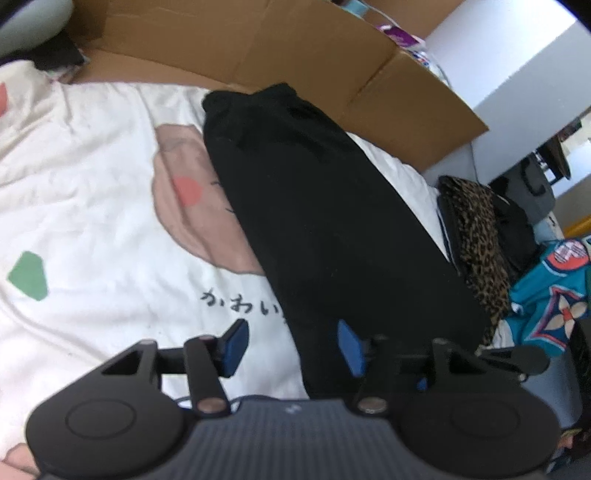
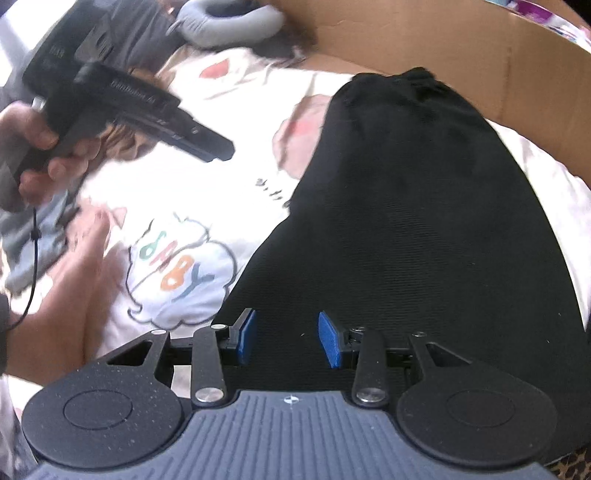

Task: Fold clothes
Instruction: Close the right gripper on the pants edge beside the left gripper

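Observation:
A black garment (image 1: 325, 221) lies as a long, narrow folded strip on a white printed bedspread (image 1: 92, 166). My left gripper (image 1: 293, 347) hovers over the strip's near left edge, open, with nothing between its blue pads (image 1: 236, 347). In the right wrist view the same black garment (image 2: 424, 221) fills the right half. My right gripper (image 2: 288, 338) stands open above its near edge, and its blue pads (image 2: 330, 339) do not pinch any cloth. The left gripper (image 2: 218, 149) also shows in that view at the upper left, held by a hand (image 2: 33, 147) above the bedspread (image 2: 221, 177).
A flattened cardboard sheet (image 1: 295, 44) stands along the far side of the bed. A leopard-print cloth (image 1: 476, 236) and a teal patterned cloth (image 1: 554, 295) lie at the right edge. A grey neck pillow (image 2: 229, 22) sits at the far end.

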